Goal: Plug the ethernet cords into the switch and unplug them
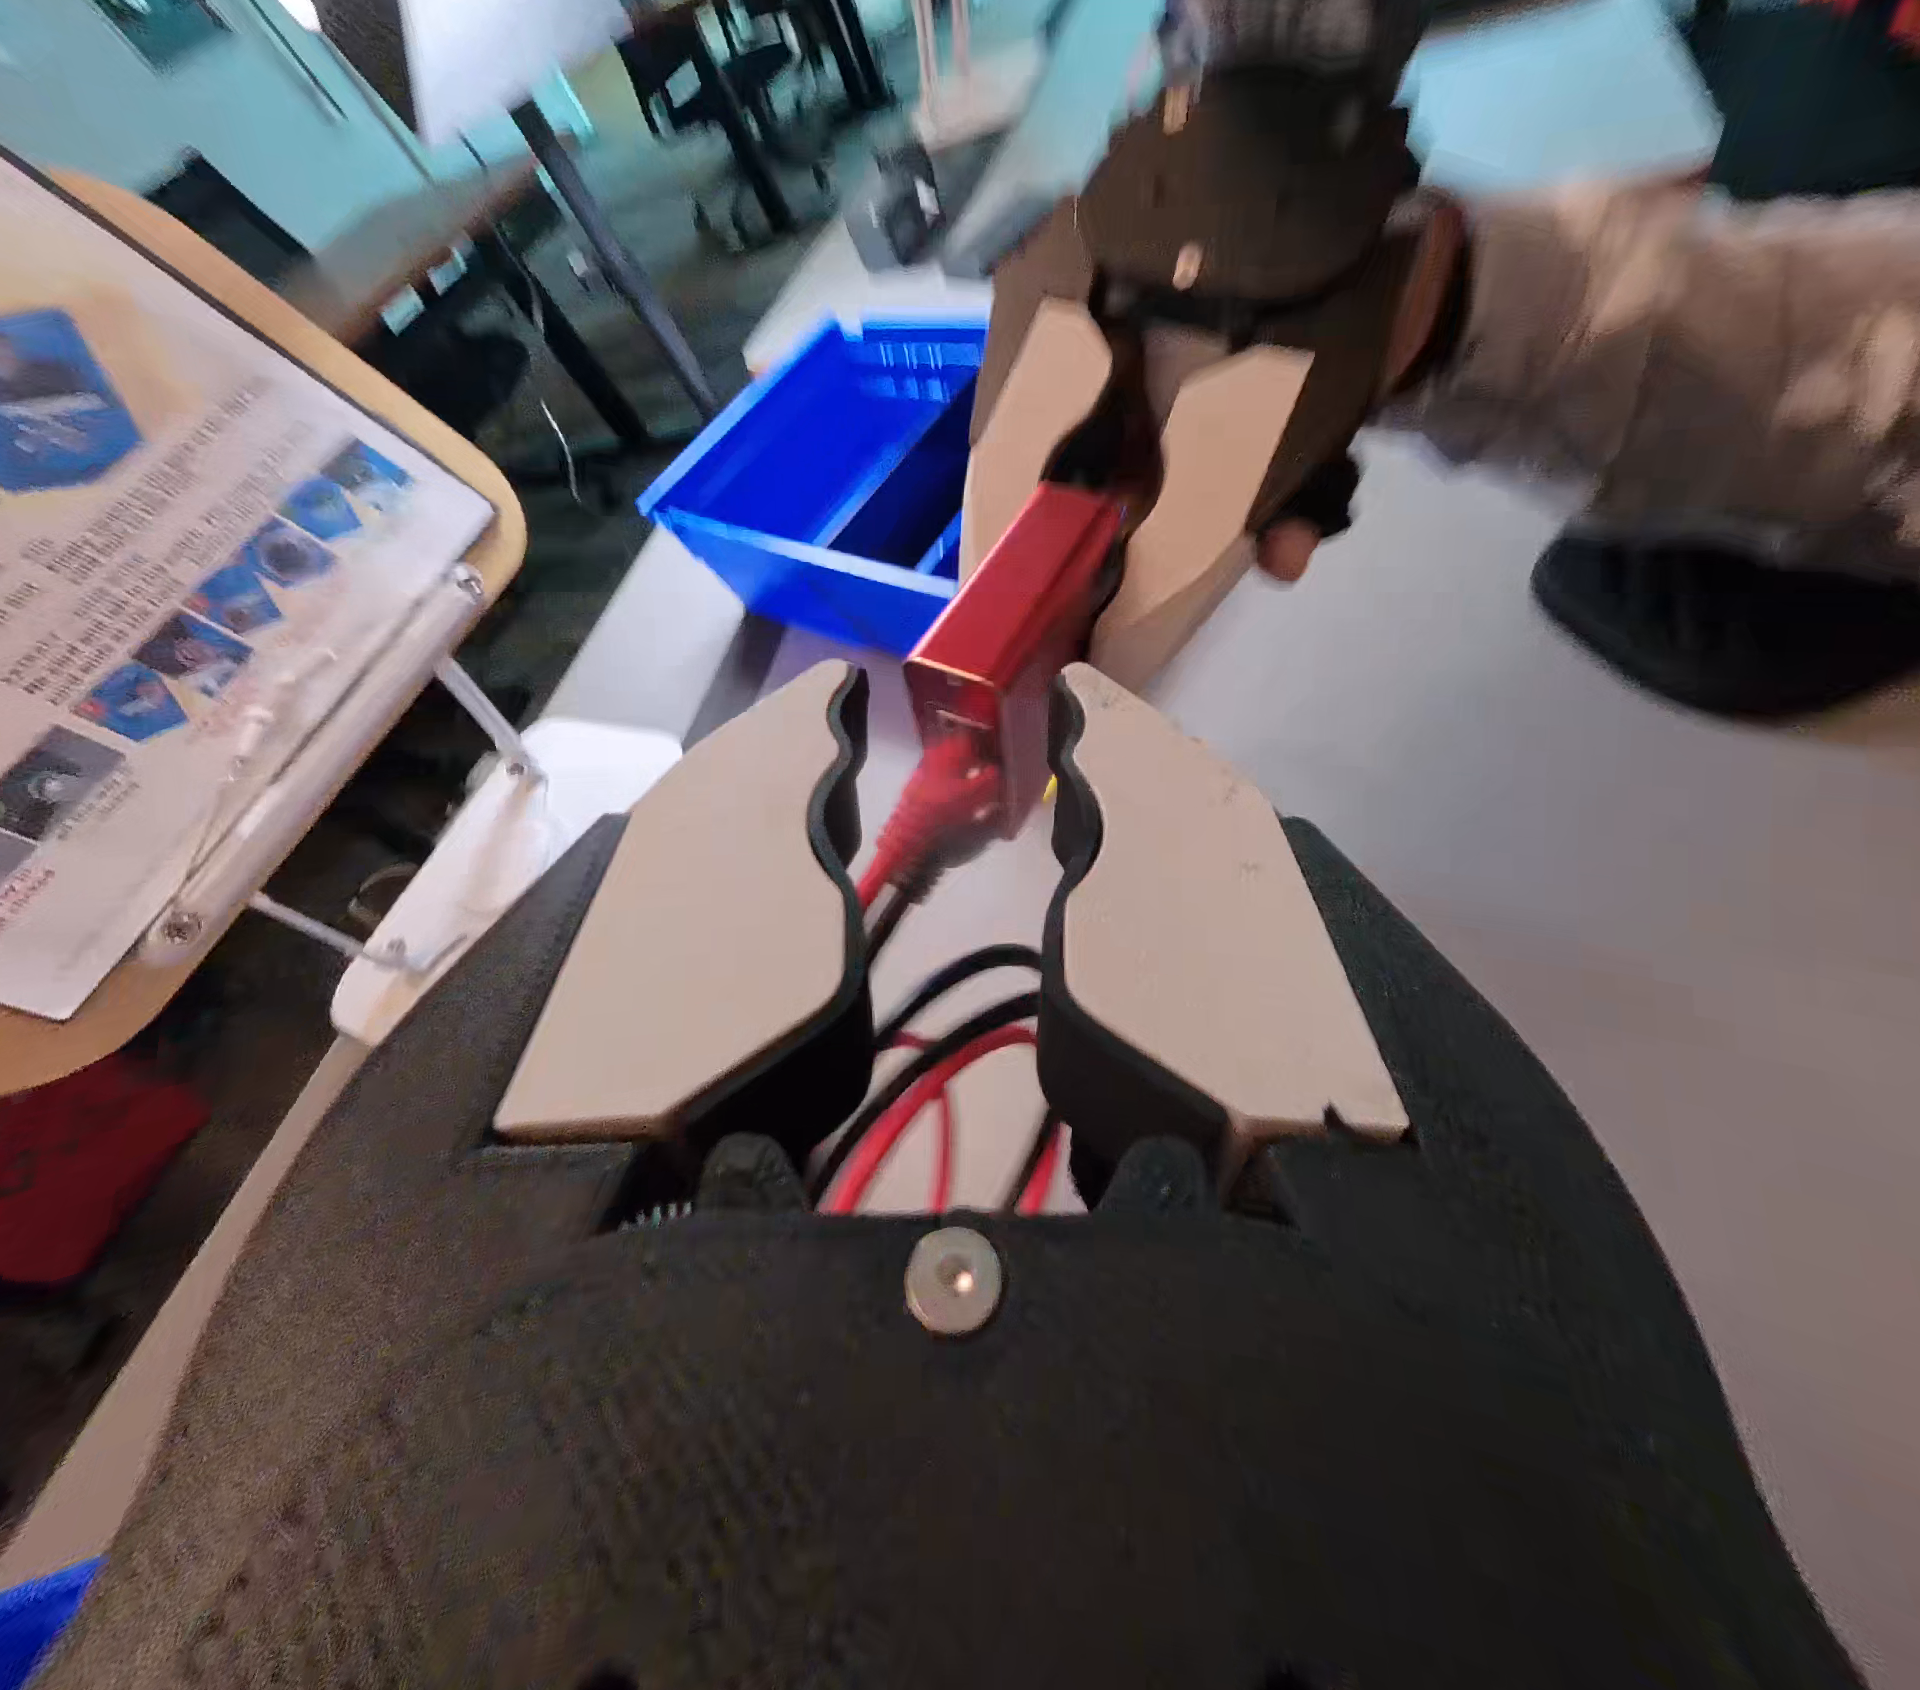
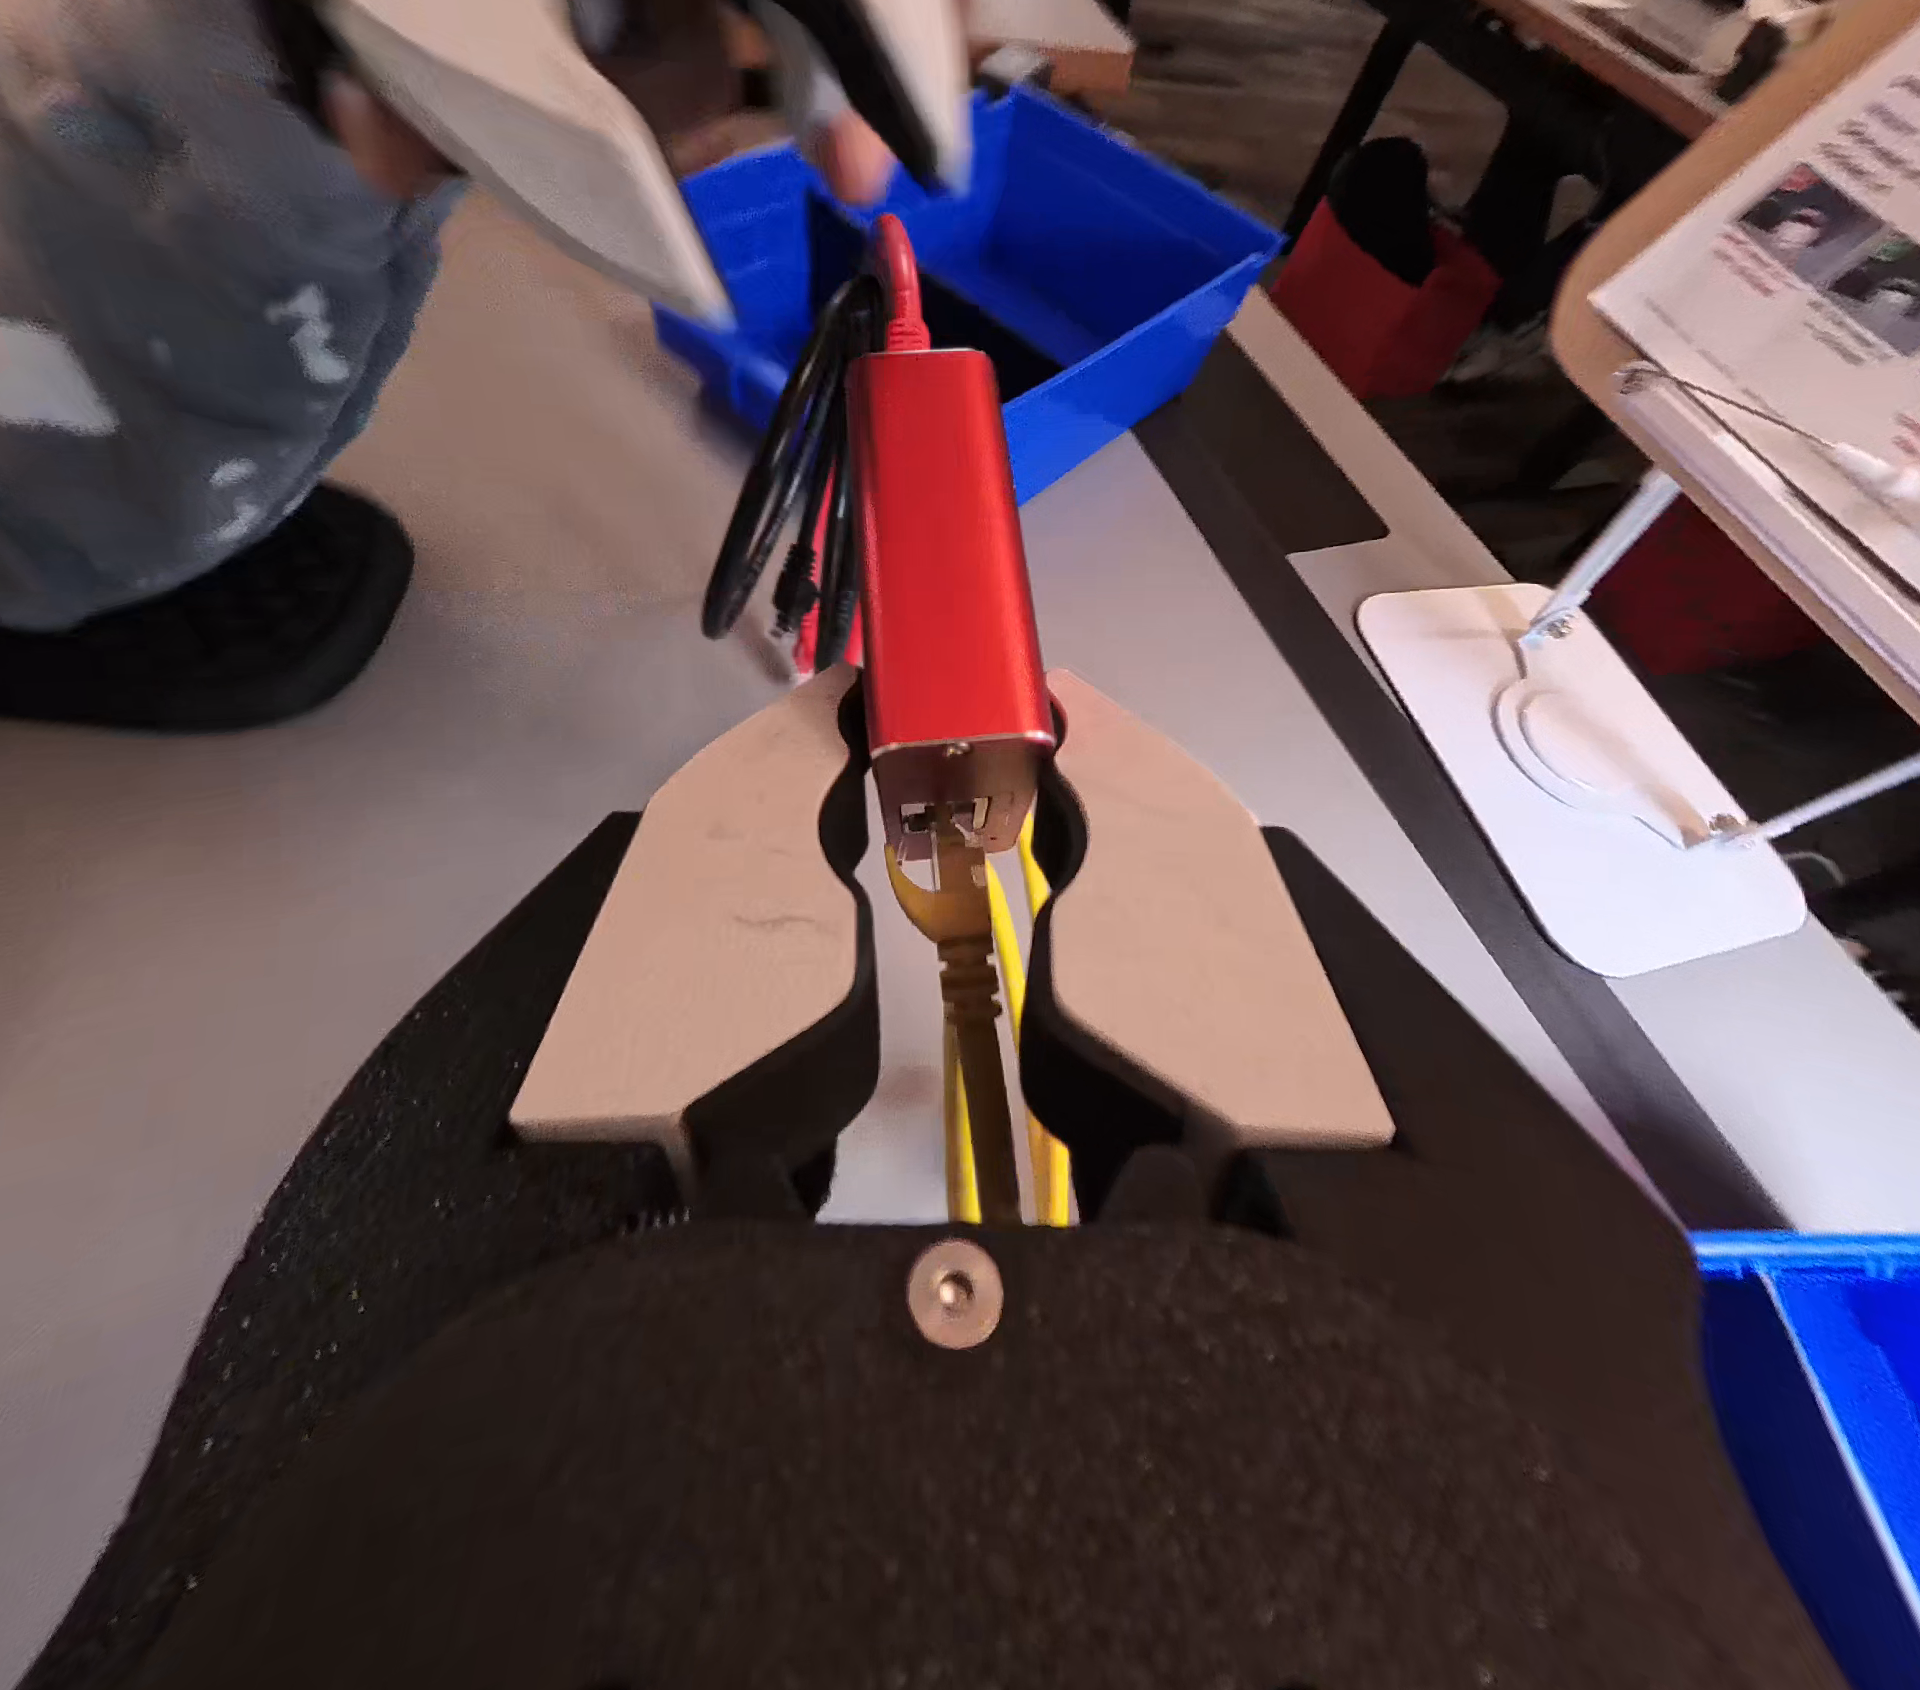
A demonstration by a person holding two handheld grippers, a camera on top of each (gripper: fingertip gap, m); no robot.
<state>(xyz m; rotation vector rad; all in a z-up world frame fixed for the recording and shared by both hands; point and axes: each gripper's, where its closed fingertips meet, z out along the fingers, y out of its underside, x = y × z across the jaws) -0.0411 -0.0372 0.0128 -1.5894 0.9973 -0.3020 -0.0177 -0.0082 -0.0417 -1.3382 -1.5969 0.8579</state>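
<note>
A red metal switch [image 2: 940, 560] is held above the white table [image 2: 312, 965]. My right gripper [image 2: 951, 695] is shut on its near end. A yellow ethernet cord [image 2: 961, 944] is plugged into that end and runs back between the fingers. A red ethernet cord [image 2: 899, 290] is plugged into the far end, beside a looped black cable [image 2: 769, 518]. In the left wrist view my left gripper [image 1: 961, 695] is open, its fingertips on either side of the switch [image 1: 1023, 591] end that holds the red cord [image 1: 914, 819], not touching it. The right gripper [image 1: 1081, 539] grips the other end.
A blue bin [image 1: 810, 580] stands at the table edge behind the switch, and another blue bin [image 2: 1818, 1432] is near right. A sign stand [image 1: 208, 549] with a white base [image 2: 1558, 757] stands beside the table. A person's sleeve [image 1: 1662, 352] and a black object [image 1: 1714, 622] lie to one side.
</note>
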